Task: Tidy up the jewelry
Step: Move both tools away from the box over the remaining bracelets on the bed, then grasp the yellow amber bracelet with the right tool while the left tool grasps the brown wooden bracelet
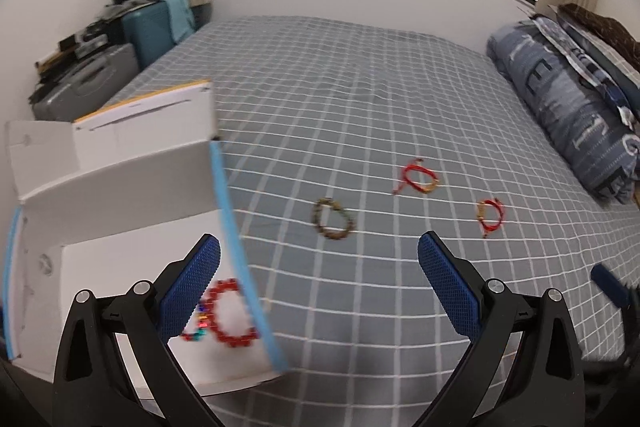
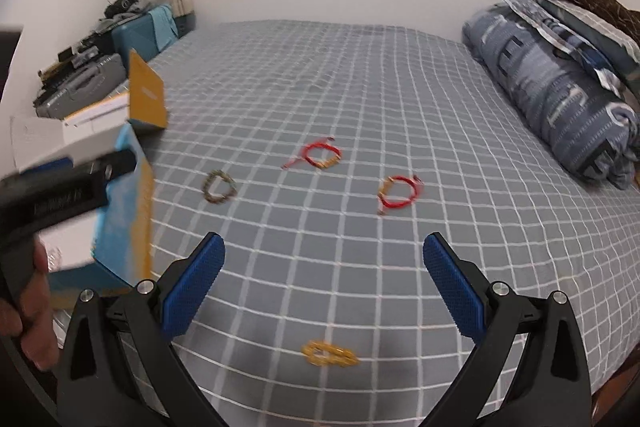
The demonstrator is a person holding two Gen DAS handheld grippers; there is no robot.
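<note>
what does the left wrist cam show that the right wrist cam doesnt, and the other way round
Only the left wrist view shows the red bead bracelet lying inside the white box. Only the right wrist view shows the yellow bracelet near the bed's front edge. Both show the olive bracelet, two red cord bracelets on the checked bedsheet, and open grippers.

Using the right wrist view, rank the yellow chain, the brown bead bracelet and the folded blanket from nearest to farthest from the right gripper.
1. Yellow chain, low on the bed just ahead of the right gripper.
2. Brown bead bracelet, mid-bed, left.
3. Folded blanket, far right.
</note>
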